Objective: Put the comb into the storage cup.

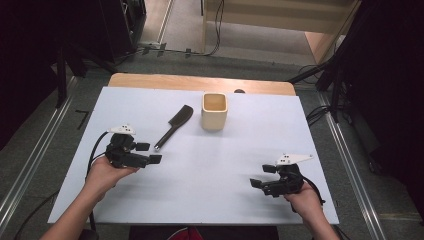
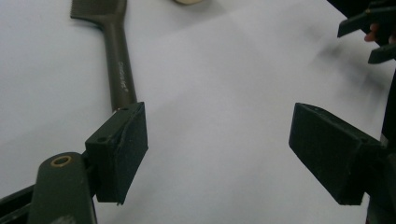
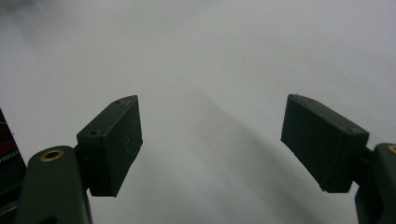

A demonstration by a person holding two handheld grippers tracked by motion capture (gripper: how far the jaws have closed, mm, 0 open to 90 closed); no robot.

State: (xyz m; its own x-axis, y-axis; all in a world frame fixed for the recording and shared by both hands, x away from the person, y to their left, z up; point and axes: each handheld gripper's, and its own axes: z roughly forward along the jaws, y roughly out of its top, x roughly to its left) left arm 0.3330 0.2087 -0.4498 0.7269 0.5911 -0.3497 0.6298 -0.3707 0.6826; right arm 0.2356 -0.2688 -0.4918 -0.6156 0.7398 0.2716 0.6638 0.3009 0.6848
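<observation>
A white sheet (image 1: 210,165) is spread over the bench (image 1: 200,82), whose bare wooden strip is seen along the far edge. A dark comb (image 1: 174,126) is laid flat on the sheet left of centre, tilted so that its toothed head points toward the far right and its handle toward the near left. The left gripper (image 1: 148,153) is held just above the sheet near the left edge, its jaws spread wide with nothing between them; in the left gripper view (image 2: 217,154) the tip of the comb's handle (image 2: 122,74) is seen just beyond one of the jaws, close to it but apart. The right gripper (image 1: 262,175) is held low near the right front corner, well apart from the comb, its jaws likewise wide open and empty; in the right gripper view (image 3: 212,140) bare white surface is seen between and beyond them. A broad stretch of open sheet is left between the two grippers and along the near edge. A cream square cup (image 1: 214,111) is stood upright near the far edge, just right of the comb's head and not touching it; its inside is seen as plain and hollow, with nothing in it. The person's hands (image 1: 102,175) are wrapped around the gripper handles
</observation>
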